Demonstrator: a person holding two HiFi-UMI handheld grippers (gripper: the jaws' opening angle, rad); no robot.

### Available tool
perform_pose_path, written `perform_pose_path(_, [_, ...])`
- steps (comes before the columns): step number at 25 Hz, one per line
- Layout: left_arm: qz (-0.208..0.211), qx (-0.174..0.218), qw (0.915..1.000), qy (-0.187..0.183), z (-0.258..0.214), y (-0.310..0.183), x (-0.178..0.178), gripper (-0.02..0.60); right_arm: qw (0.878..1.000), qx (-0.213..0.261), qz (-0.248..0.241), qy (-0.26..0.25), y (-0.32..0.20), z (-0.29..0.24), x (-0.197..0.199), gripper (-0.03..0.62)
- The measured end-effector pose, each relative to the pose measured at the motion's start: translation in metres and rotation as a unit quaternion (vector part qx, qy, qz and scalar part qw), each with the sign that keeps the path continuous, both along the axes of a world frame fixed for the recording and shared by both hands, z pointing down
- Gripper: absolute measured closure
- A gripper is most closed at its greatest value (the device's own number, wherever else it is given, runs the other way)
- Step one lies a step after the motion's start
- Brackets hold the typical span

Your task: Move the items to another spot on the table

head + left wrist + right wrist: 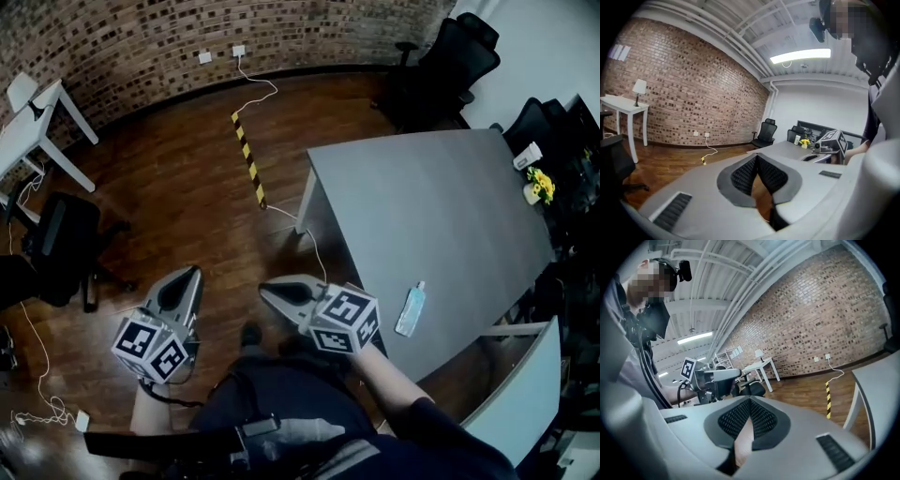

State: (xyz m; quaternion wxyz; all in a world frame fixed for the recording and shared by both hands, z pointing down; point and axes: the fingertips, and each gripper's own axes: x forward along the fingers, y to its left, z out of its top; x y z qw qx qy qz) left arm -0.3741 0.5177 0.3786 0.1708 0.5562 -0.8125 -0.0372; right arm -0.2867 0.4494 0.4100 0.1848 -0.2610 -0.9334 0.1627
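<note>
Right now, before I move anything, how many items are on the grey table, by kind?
Blue-tinted bottle: 1
Yellow flower bunch: 1
White container: 1
Total: 3

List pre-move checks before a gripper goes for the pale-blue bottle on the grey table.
1. Left gripper empty: ok, jaws shut on nothing.
2. Right gripper empty: ok, jaws shut on nothing.
3. Jaws open to grasp: not ok, both shut.
4. Grippers over the grey table: not ok, both hang over the brown wooden floor beside it.
5. Pale-blue clear plastic bottle unobstructed: ok, alone near the table's near edge. Whether it is upright or lying, cannot tell.
6. Free spot to set it: ok, wide bare tabletop. The yellow flowers and white container sit at the far edge.
</note>
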Motion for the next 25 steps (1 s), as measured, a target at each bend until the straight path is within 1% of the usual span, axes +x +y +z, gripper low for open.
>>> perform_pose_path(2, [0.039,-0.001,0.9992,0.011,0.009,-0.009,-0.012,0.578,0.999,0.017,0.032,0.002,-0.001,0.0,-0.011,0.614])
perform_pose_path(4, [0.074,0.003,0.9969,0.027,0.016,-0.022,-0.023,0.578,0.997,0.024,0.072,0.003,-0.01,0.0,-0.018,0.612])
perform_pose_path(5, [0.093,0.006,0.9951,0.035,0.019,-0.033,-0.025,0.578,0.995,0.027,0.095,0.005,-0.019,0.0,-0.017,0.6])
perform_pose_path(7, [0.138,0.009,0.9895,0.042,0.023,-0.063,-0.023,0.578,0.988,0.033,0.148,0.011,-0.045,0.0,-0.006,0.594])
perform_pose_path(9, [0.193,0.009,0.9803,0.041,0.025,-0.1,-0.01,0.578,0.977,0.04,0.208,0.018,-0.074,0.001,0.015,0.594])
perform_pose_path(11, [0.25,0.009,0.9673,0.038,0.025,-0.135,0.011,0.578,0.962,0.048,0.266,0.025,-0.1,0.001,0.042,0.594])
perform_pose_path(13, [0.302,0.006,0.9527,0.036,0.023,-0.164,0.038,0.578,0.948,0.054,0.311,0.028,-0.118,0.001,0.071,0.594])
perform_pose_path(15, [0.348,0.0,0.9369,0.032,0.023,-0.188,0.067,0.578,0.933,0.059,0.354,0.029,-0.132,-0.001,0.1,0.594])
perform_pose_path(17, [0.393,-0.008,0.9193,0.022,0.026,-0.205,0.095,0.578,0.915,0.062,0.398,0.032,-0.141,0.002,0.128,0.594])
perform_pose_path(19, [0.427,-0.018,0.9041,0.013,0.031,-0.217,0.118,0.578,0.896,0.062,0.438,0.036,-0.145,0.007,0.154,0.594])
perform_pose_path(21, [0.45,-0.025,0.8928,0.008,0.033,-0.225,0.143,0.578,0.877,0.06,0.475,0.036,-0.151,0.011,0.183,0.592])
perform_pose_path(22, [0.46,-0.028,0.8876,0.003,0.032,-0.229,0.157,0.578,0.868,0.058,0.492,0.034,-0.155,0.012,0.198,0.56])
perform_pose_path(25, [0.493,-0.044,0.8687,-0.027,0.027,-0.236,0.196,0.578,0.839,0.044,0.541,0.029,-0.166,0.017,0.243,0.56])
